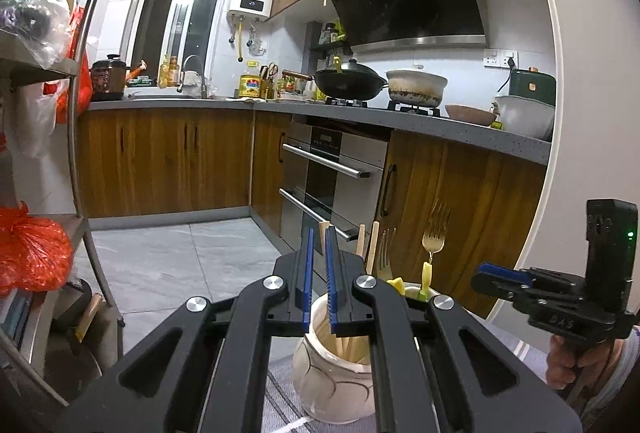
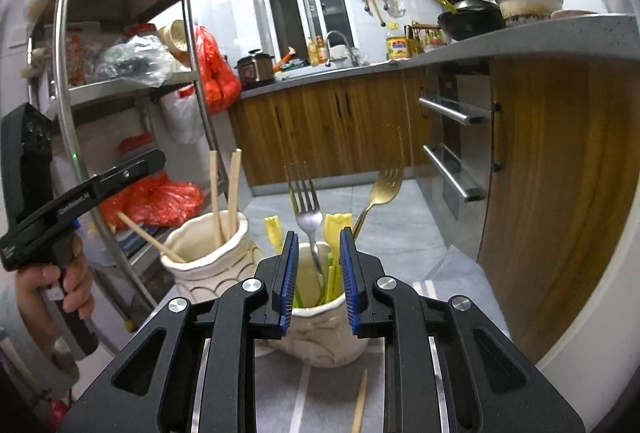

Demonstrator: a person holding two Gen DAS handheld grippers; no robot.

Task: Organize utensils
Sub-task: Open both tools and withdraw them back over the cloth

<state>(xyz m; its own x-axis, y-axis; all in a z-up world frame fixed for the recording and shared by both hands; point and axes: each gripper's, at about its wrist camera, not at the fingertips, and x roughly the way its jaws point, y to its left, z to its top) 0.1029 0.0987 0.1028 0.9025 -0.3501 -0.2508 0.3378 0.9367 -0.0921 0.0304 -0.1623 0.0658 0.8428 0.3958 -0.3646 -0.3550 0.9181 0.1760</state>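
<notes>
The right gripper (image 2: 318, 273) has jaws part open and empty, just behind the fork jar (image 2: 320, 333). The left gripper (image 1: 319, 281) is shut on a chopstick (image 1: 323, 233) above the chopstick jar (image 1: 332, 365). A nudge could tip the fork jar, or the stick may miss its mouth.

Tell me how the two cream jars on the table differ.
The left jar holds only wooden chopsticks; the right jar holds a silver fork, a gold fork and yellow-topped picks. In the right wrist view the left jar stands farther back, off to the side; the right jar sits just ahead of the right gripper. Both are glazed cream ceramic with curved relief lines.
</notes>
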